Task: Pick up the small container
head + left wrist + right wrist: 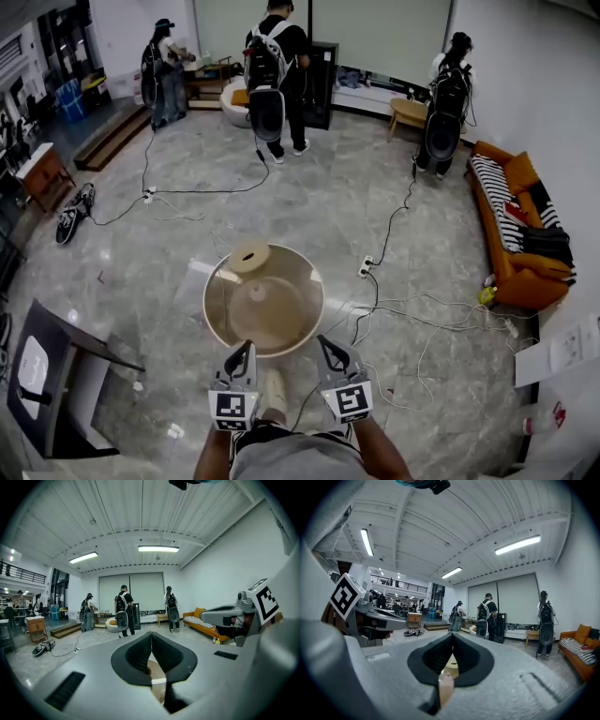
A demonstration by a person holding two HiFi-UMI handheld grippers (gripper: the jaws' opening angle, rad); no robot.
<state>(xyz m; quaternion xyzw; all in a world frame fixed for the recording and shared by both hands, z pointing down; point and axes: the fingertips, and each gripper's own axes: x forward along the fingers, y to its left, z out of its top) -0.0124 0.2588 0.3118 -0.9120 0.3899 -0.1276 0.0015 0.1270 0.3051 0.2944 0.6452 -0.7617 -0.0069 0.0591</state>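
Observation:
The small container [248,255] is a low tan cylinder standing on the far left rim of a round glass-topped table [305,323]. Both grippers hover side by side at the table's near edge, pointing toward it and well short of the container. My left gripper [247,348] has its jaws together with nothing between them, and in the left gripper view its pads [140,652] meet at the tip. My right gripper [322,341] is likewise shut and empty; in the right gripper view its pads [465,657] touch, with a sliver of the tan table showing below them.
Cables and a power strip [365,267] trail over the marble floor right of the table. An orange sofa [511,220] lines the right wall. A dark stand [56,370] sits at the near left. Three people with backpacks [266,70] stand at the far end.

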